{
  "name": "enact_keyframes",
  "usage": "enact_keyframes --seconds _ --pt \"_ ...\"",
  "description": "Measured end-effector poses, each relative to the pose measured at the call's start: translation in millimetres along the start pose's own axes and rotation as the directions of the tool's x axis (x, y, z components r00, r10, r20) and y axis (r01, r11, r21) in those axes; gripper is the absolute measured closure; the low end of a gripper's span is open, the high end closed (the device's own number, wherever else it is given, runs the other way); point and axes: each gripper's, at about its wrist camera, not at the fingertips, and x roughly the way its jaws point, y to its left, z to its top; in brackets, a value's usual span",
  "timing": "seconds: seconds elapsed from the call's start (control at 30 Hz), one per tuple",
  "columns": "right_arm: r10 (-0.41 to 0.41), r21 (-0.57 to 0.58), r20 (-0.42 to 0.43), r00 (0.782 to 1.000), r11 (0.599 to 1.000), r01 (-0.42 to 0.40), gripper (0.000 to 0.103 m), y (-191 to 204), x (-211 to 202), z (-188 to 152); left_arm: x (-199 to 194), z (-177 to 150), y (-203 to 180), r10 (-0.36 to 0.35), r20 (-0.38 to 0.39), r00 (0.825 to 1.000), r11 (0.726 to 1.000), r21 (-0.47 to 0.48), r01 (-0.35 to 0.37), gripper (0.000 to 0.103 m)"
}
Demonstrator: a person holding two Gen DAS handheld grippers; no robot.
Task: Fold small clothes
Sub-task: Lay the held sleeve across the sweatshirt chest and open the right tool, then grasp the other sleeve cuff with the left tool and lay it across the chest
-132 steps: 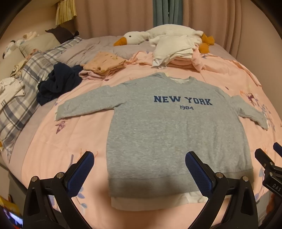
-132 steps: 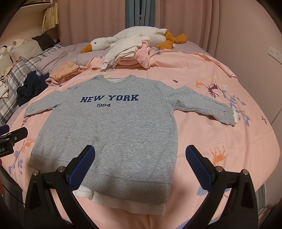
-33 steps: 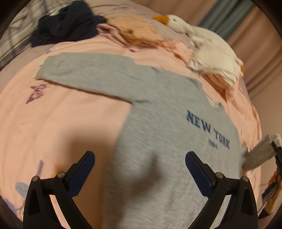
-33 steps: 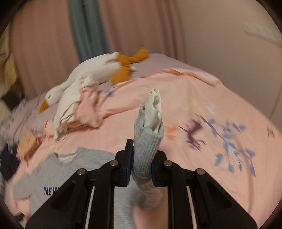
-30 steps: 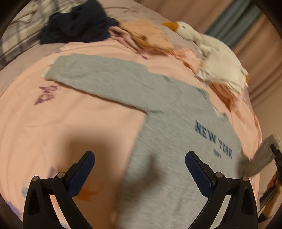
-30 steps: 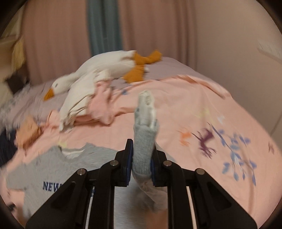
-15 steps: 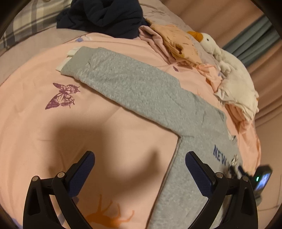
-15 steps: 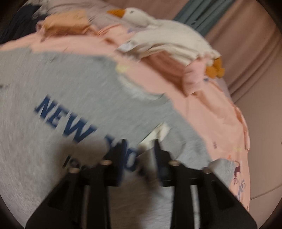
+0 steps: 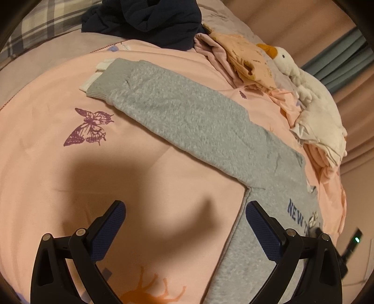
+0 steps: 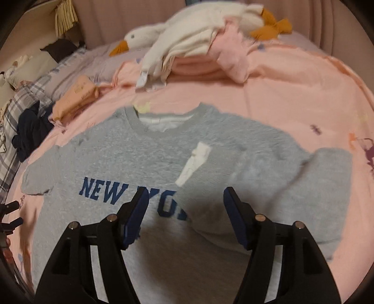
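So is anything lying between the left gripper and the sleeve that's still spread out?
Nothing visible. The left gripper is open above bare pink bedding, and the flat sleeve lies ahead of it with only sheet between. The clothes pile sits beyond the sleeve.

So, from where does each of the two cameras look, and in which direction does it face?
Left wrist: sits behind the open left tongs, low over the pink bedspread, facing the flat left sleeve of the grey sweatshirt; only its own fingers show.
Right wrist: sits behind the open right tongs, above the sweatshirt's chest, facing the right sleeve folded across it, toward the goose plush.
Shared: the sweatshirt, the goose, the dark navy garment.
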Motion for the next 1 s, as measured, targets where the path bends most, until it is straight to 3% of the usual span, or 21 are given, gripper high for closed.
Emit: enact_keyframes --seconds 0.1,0.13,0.17,0.23,0.3,0.43,0.53,0.63,0.7,0.87,1.0 --pt "-0.154 -0.038 -0.051 0.987 0.988 0.152 0.052 8 27 2 -1 1 -1 -0.004 -0.003 1.000 1.000 0.009 0.004 0.001" --pt "-0.193 -0.082 -0.016 0.981 0.978 0.192 0.070 18 29 3 -1 2 -1 -0.002 -0.001 1.000 1.000 0.012 0.002 0.001" --pt "-0.178 -0.095 -0.007 0.984 0.980 0.177 0.084 22 29 4 -2 2 -1 -0.001 0.002 1.000 1.000 0.014 0.001 0.001" --pt "-0.168 -0.076 0.006 0.986 0.983 0.168 0.092 26 26 8 -3 2 0 0.004 0.007 1.000 1.000 0.015 -0.004 0.001" --pt "-0.144 -0.079 0.049 0.988 0.986 0.148 0.093 33 16 12 -3 1 0 0.007 0.004 1.000 1.000 0.013 -0.007 0.001" --pt "0.054 -0.176 0.124 0.991 0.984 -0.031 0.092 61 -14 12 -4 0 0 0.020 0.006 1.000 1.000 0.013 -0.020 0.001" --pt "0.069 -0.284 0.026 0.997 0.957 -0.059 0.087 84 -1 0 -5 -1 -1 0.015 0.007 1.000 1.000 0.012 -0.015 0.001" --pt "0.067 -0.251 -0.074 0.995 0.964 -0.084 0.058 81 17 -8 -4 1 -2 0.015 0.007 1.000 1.000 0.016 -0.015 0.001" --pt "0.091 -0.221 -0.047 0.995 0.970 -0.099 0.060 71 8 -13 -6 3 -2 -0.002 0.014 1.000 1.000 0.007 0.002 0.001" --pt "0.180 -0.097 0.080 0.980 0.980 -0.172 0.060 34 -28 -8 -15 16 11 -0.177 0.065 0.982 0.981 -0.074 0.181 0.001" --pt "0.058 -0.011 0.072 0.996 0.998 -0.058 0.063 -12 -30 -11 -14 28 27 -0.260 0.103 0.960 0.950 -0.149 0.273 0.001"
